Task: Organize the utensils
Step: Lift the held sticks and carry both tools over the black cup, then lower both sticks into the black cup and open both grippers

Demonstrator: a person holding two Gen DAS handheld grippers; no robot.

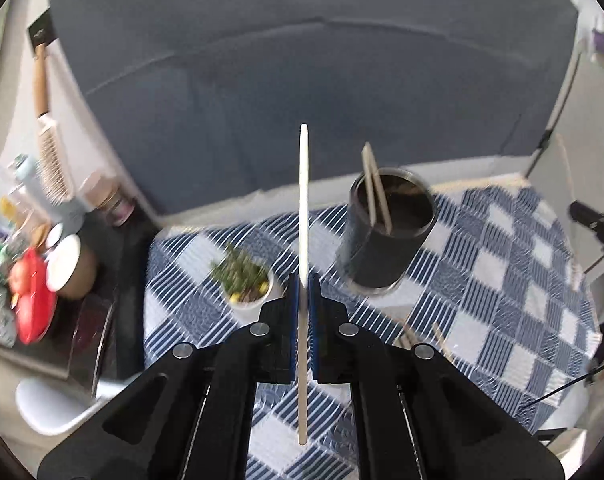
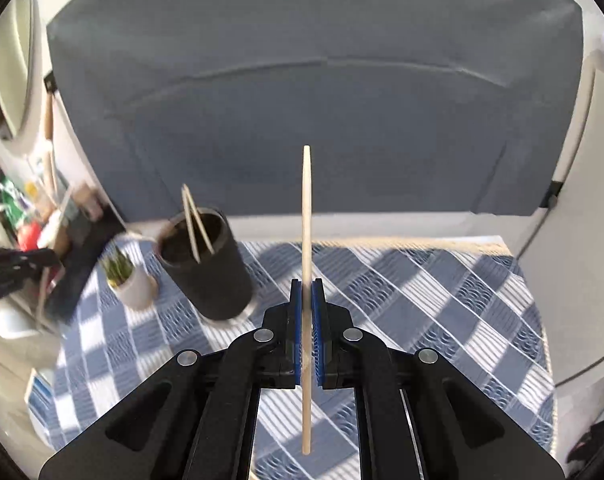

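my left gripper (image 1: 303,280) is clamped tight on a pale chopstick (image 1: 303,200). right gripper (image 2: 306,286) pinches a wooden chopstick (image 2: 306,216) too. two more stand in the dark cup (image 1: 385,236).

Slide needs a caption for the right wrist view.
Right gripper clamps a chopstick above the checked cloth, beside the dark cup.

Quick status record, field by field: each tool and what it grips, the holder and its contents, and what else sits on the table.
left tool: shut on a pale chopstick, held near its middle
right tool: shut on a second chopstick, held near its middle
holder: dark cylindrical cup, upright on the checked tablecloth
holder contents: two chopsticks leaning inside
beside holder: small white potted plant
loose items: more wooden pieces on the cloth, too blurred to identify
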